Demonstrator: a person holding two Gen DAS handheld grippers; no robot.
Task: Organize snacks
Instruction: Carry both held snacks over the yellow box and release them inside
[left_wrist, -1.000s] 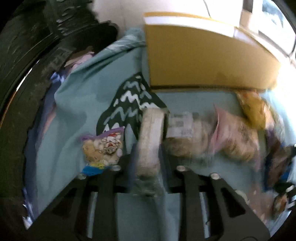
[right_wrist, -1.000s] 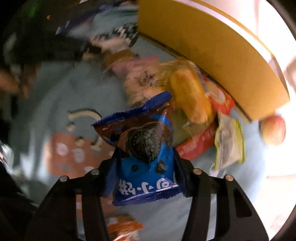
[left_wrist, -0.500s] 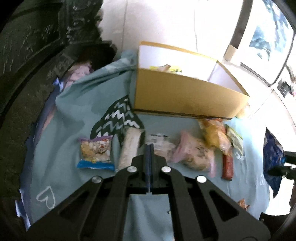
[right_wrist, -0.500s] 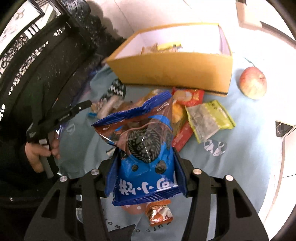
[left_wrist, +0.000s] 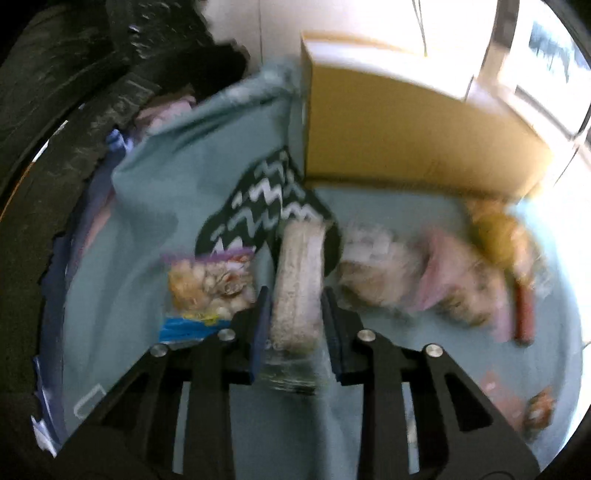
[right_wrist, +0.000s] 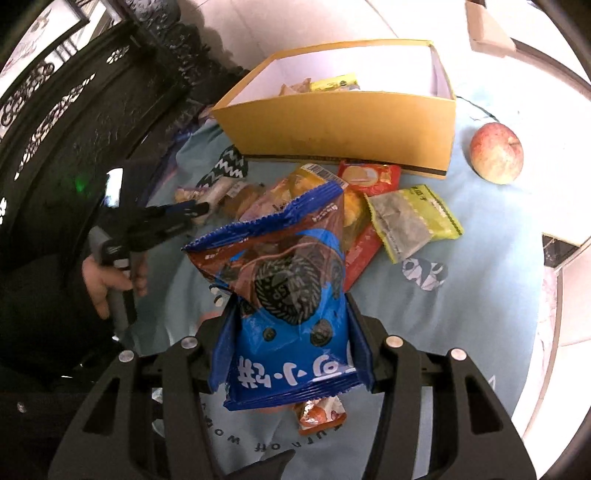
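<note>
My right gripper is shut on a blue cookie bag and holds it above the cloth. My left gripper is down at the cloth with its jaws around a long pale wrapped snack bar; I cannot tell if they squeeze it. The yellow cardboard box stands open at the back with a few snacks inside; it also shows in the left wrist view. The left gripper also shows in the right wrist view.
Loose snacks lie in front of the box: a purple-topped bag, a pink pack, a red pack, a green pack. An apple sits right of the box. A small orange pack lies near me. Dark carved furniture is at left.
The left gripper, shut and raised half a second ago, has dropped to the cloth and opened around the pale snack bar. The right gripper still holds the blue bag.
</note>
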